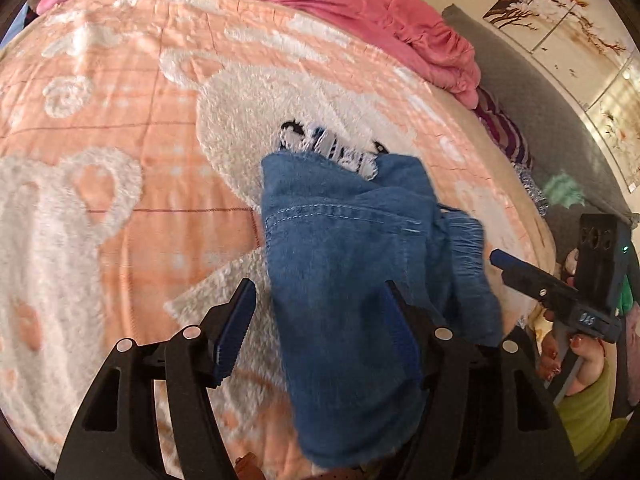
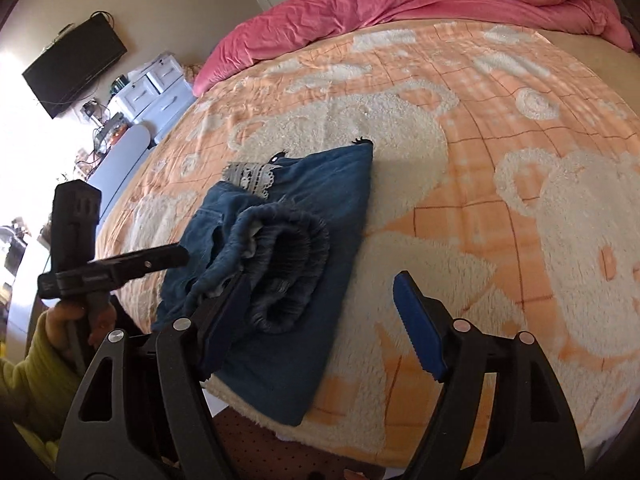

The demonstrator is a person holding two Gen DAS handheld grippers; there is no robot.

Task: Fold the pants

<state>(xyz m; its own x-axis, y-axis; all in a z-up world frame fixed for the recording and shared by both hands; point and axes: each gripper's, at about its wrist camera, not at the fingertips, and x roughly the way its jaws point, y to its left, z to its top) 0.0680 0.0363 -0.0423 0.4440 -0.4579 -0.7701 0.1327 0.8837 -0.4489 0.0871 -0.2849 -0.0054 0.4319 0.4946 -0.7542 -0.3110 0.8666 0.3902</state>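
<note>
Plainly, no readable brand or label shows; small pale characters on the body of the right gripper [image 1: 496, 258], seen from the left wrist view, are too blurred to read. The left gripper [image 1: 320, 332] has its blue-padded fingers [image 1: 236, 332] spread apart, and nothing is pinched between them. The folded blue denim pants [image 2: 280, 280] lie on the bed's peach and white fleece blanket [image 2: 500, 140], near its front edge, with the gathered waistband [image 2: 280, 256] on top and a strip of grey-white lace [image 2: 250, 178] peeking out behind. Their near end is cut off behind the left gripper's fingers. The right gripper's fingers are likewise spread; one pad lies against the waistband, gripping nothing. A crumpled pink duvet [image 2: 400, 0] lies across the far side of the bed. A dark wall-mounted television [image 2: 76, 66] and white drawers [image 2: 156, 92] stand at the room's left.
</note>
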